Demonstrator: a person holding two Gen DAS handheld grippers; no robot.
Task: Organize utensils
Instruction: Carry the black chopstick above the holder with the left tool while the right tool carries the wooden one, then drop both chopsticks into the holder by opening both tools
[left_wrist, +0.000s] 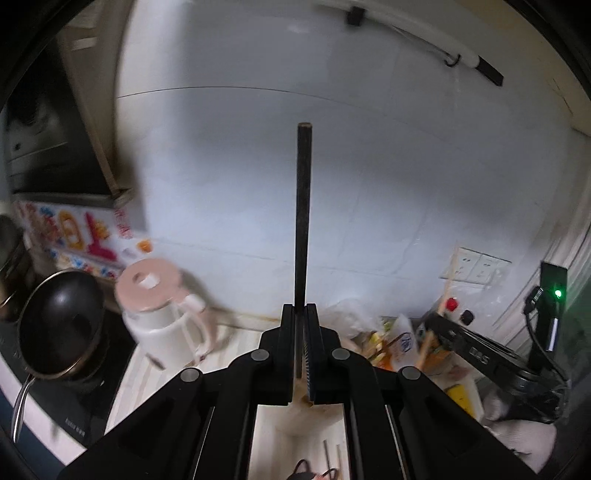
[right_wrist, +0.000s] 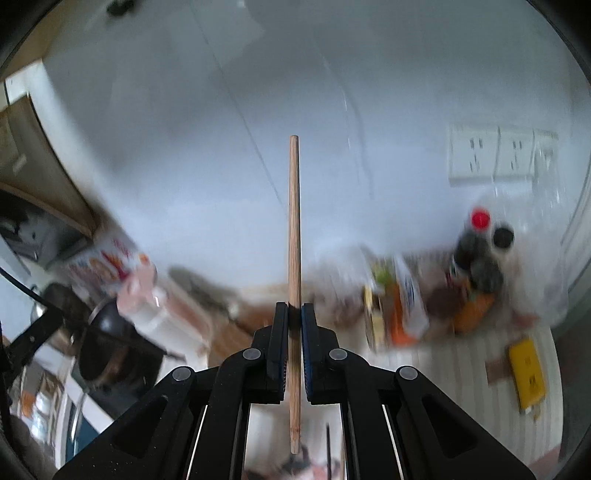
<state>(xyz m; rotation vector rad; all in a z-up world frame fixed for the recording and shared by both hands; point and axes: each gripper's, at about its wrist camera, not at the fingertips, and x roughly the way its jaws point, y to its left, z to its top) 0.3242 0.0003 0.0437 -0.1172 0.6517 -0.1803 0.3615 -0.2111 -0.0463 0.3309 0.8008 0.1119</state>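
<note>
My left gripper (left_wrist: 299, 308) is shut on a black chopstick (left_wrist: 303, 206), which stands straight up past the fingertips in front of the white tiled wall. My right gripper (right_wrist: 294, 305) is shut on a light wooden chopstick (right_wrist: 294, 221), which also points upward and whose lower end reaches below the pads. Both grippers hang high above the worktop. In the left wrist view the other gripper's black body (left_wrist: 517, 362) and a white-gloved hand (left_wrist: 524, 435) show at the far right. More utensils lie blurred on the surface below the grippers.
A black pan (left_wrist: 61, 325) sits on the stove at the left, beside a white jug with a pink lid (left_wrist: 155, 295). Food packets (right_wrist: 402, 302), dark bottles (right_wrist: 480, 243) and a yellow object (right_wrist: 526, 373) crowd the right side of the worktop. Wall sockets (right_wrist: 495, 155) are at the right.
</note>
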